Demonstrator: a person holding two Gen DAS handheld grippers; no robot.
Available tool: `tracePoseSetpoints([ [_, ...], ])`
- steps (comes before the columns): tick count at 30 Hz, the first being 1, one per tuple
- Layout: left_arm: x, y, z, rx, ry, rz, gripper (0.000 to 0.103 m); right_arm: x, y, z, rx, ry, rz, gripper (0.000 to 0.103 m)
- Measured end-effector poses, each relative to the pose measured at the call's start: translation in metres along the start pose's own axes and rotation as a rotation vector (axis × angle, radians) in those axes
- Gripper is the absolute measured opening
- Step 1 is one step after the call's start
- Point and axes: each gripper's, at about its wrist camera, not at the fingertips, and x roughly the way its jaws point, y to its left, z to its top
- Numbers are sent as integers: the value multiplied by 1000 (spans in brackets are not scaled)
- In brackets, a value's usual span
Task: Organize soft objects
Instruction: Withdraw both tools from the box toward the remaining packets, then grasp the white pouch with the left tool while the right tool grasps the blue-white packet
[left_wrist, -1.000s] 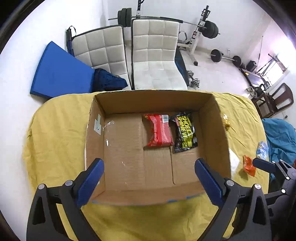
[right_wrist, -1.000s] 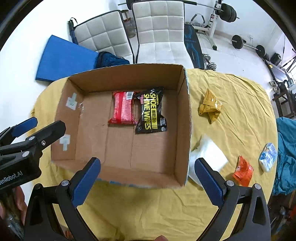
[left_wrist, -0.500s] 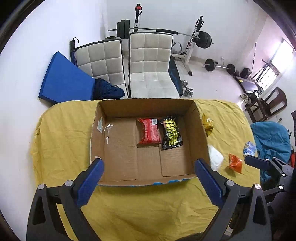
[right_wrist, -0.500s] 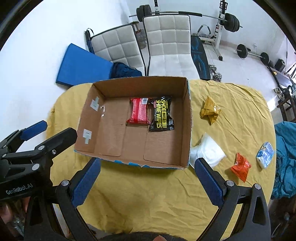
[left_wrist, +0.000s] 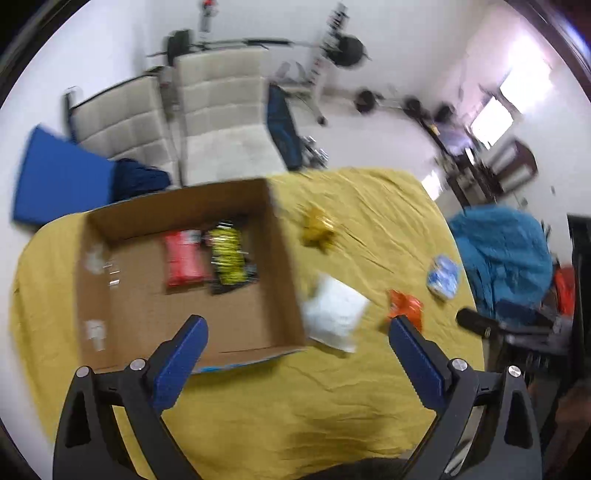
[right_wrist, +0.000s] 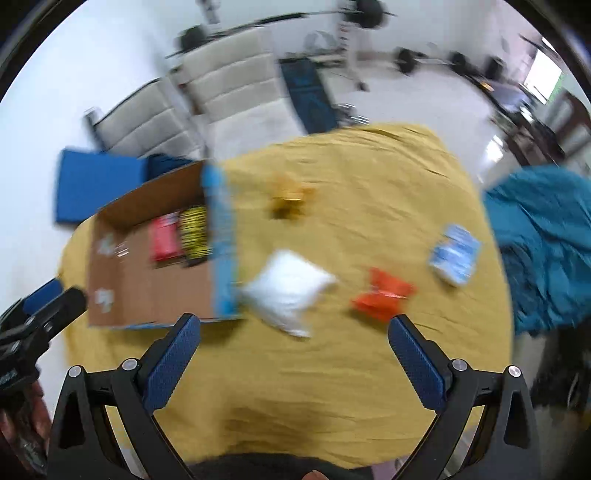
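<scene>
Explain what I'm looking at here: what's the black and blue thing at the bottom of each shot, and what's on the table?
There is no robot arm. A person holds a two-finger gripper in each hand, and each has a fisheye camera looking along its fingers. One picture is from the left gripper, the other from the right gripper; the blue pads are the fingertips. Both are open and hold nothing.

A table under a yellow cloth carries a cardboard box with a red packet and a black and yellow packet inside. Beside the box lie a white pouch, an orange packet, a blue and white packet and a yellow packet. The pictures are motion-blurred.
</scene>
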Motion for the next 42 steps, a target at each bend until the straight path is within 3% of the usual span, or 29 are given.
tracePoseSetpoints([
  [5, 84, -67, 35, 153, 162, 25, 100, 32, -112, 18, 100, 76, -74, 103],
  [9, 169, -103, 59, 289, 335, 109, 101, 70, -188, 34, 138, 147, -89, 103],
  [13, 232, -109, 57, 347, 498, 170, 101, 107, -232, 47, 132, 213, -82, 103],
  [18, 304, -100, 37, 376, 717, 254, 101, 147, -258, 63, 118, 271, -51, 103],
  [21, 330, -92, 21, 348, 826, 250, 100, 173, -270, 71, 133, 302, -27, 103],
  [25, 331, -83, 24, 253, 756, 277, 87, 201, -280, 76, 211, 337, 10, 103],
  [30, 305, -71, 46, -35, 605, 188, 82, 240, -297, 76, 412, 371, 97, 102],
  [33, 303, -73, 49, -137, 573, 120, 82, 256, -294, 78, 440, 378, 94, 85],
  [34, 306, -73, 46, -159, 578, 105, 82, 260, -288, 80, 417, 387, 56, 72],
  [37, 314, -76, 33, -151, 564, 124, 84, 268, -267, 87, 263, 399, -31, 65],
  [42, 313, -74, 15, -148, 505, 128, 87, 264, -240, 93, 30, 381, -123, 65],
])
